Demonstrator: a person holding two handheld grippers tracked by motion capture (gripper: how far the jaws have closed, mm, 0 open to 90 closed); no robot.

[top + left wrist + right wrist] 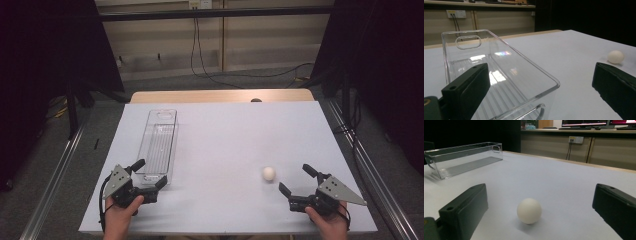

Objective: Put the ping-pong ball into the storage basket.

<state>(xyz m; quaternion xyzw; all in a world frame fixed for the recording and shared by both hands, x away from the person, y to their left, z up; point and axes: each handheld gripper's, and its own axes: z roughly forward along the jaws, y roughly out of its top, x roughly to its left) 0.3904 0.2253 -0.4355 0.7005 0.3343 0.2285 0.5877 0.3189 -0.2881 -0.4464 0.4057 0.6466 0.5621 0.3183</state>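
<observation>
From my seat, the white ball [268,173] rests on the table [225,135] at about ten o'clock from my right gripper [297,183], just beyond its wide-apart, empty jaws, while my left gripper [150,173], also spread, faces the clear bin [159,145].

My right hand-held gripper [298,182] has a bare path to the white egg [268,173] just ahead. The clear bin [159,145] stands close before my left hand-held gripper [150,173]. Between bin and egg the tabletop [235,135] lies open.
</observation>
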